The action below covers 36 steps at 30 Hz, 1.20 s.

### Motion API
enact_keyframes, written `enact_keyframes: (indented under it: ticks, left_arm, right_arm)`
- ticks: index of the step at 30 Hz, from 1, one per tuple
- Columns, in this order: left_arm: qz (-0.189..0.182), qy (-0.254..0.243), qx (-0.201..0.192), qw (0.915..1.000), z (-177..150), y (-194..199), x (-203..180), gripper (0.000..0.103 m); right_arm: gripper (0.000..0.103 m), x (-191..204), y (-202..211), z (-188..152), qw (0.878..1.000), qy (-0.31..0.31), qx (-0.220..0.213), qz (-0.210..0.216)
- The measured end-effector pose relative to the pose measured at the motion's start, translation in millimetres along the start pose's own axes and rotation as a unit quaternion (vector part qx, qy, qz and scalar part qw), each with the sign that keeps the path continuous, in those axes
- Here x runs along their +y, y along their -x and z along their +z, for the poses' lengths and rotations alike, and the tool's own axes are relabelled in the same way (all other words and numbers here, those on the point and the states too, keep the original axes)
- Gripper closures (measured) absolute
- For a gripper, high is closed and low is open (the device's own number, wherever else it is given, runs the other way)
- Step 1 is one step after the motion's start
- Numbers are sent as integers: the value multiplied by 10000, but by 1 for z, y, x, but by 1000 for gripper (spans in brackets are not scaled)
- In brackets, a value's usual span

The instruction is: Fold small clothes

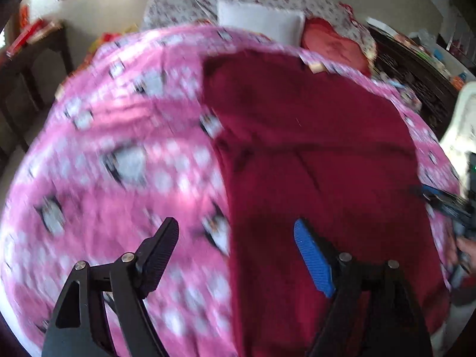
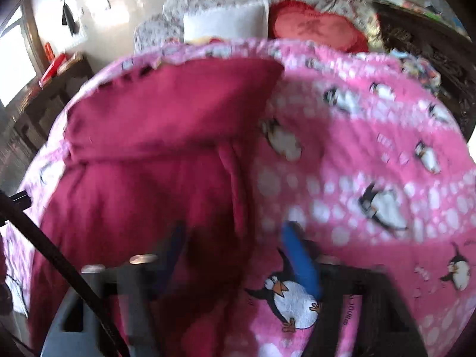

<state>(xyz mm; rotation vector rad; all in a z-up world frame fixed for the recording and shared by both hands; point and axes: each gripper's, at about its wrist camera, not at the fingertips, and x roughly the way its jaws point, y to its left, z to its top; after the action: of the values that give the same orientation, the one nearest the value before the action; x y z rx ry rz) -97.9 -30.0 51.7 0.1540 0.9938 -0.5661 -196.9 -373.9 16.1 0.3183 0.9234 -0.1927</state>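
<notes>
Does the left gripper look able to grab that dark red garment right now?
Probably yes. The left gripper is open and empty, poised over the near left edge of the garment, which lies flat on the blanket with nothing covering it.

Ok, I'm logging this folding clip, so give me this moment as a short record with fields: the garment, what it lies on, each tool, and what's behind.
garment: dark red garment, spread on the blanket, partly folded, a fold line across its far part in the right wrist view
surface: pink penguin blanket
left tool: open, empty, over the garment's left edge
right tool: blurred, appears open, nothing visibly gripped, at the garment's right edge
behind: white pillow, red cushion
image quality: motion blur in both views
</notes>
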Motion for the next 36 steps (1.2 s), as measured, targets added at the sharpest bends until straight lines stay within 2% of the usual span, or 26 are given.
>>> enact_keyframes:
  ticks: [1,3,4,6,7,8,9,10,12,15,17,21,25,29,34,36]
  left_arm:
    - [-7,-8,90,10000,-8,0,-1,24]
    - [58,21,118,9999,-20,4,0,24]
    - [70,43,136,9999,-26,6,1,24]
    - [30,36,206,9998,-36,10,3,24]
    - [-7,37,211,9998,-42,14,4,24]
    - [-19,41,211,9998,-45,16,5,24]
    - [-36,40,227,9997,-51,19,6,24]
    - [-82,57,262,9996,-56,21,7,24]
    - [-203,121,378,9990,-63,25,9,24]
    - [-480,255,572,9969,-78,30,12,23]
    - [-616,368,670,9952,-91,32,12,19]
    - [-694,474,810,9932,-110,30,9,18]
    - [-724,568,690,9934,-116,33,1,15]
    - [-1078,626,708,9897,-114,35,-6,15]
    - [-969,682,705,9904,-121,31,-10,14]
    - [-1051,632,761,9895,-124,34,-14,14]
  right_arm:
    - [81,-2,-2,-2,9999,39,-12,96]
    - [84,-2,7,-4,9996,169,-197,-142]
    - [84,-2,11,-5,9992,188,-246,-263]
    - [81,-4,24,-9,9993,52,-296,-230]
    - [71,-3,33,-14,9992,-8,-356,-172]
    - [62,-4,48,-23,9989,-117,-447,73]
    - [41,-4,57,-30,9982,-217,-466,308]
    - [30,-4,67,-39,9970,-322,-451,545]
    - [29,1,88,-61,9949,-331,-326,898]
    - [26,10,113,-95,9951,-174,-124,960]
    - [23,13,124,-119,9936,-213,59,1110]
    - [20,13,131,-157,9896,-481,223,1341]
    - [19,9,122,-172,9751,-1066,210,1935]
    - [19,10,108,-177,9605,-1506,308,2319]
    - [18,9,105,-182,9558,-1655,272,2415]
    - [18,8,107,-184,9542,-1657,277,2475]
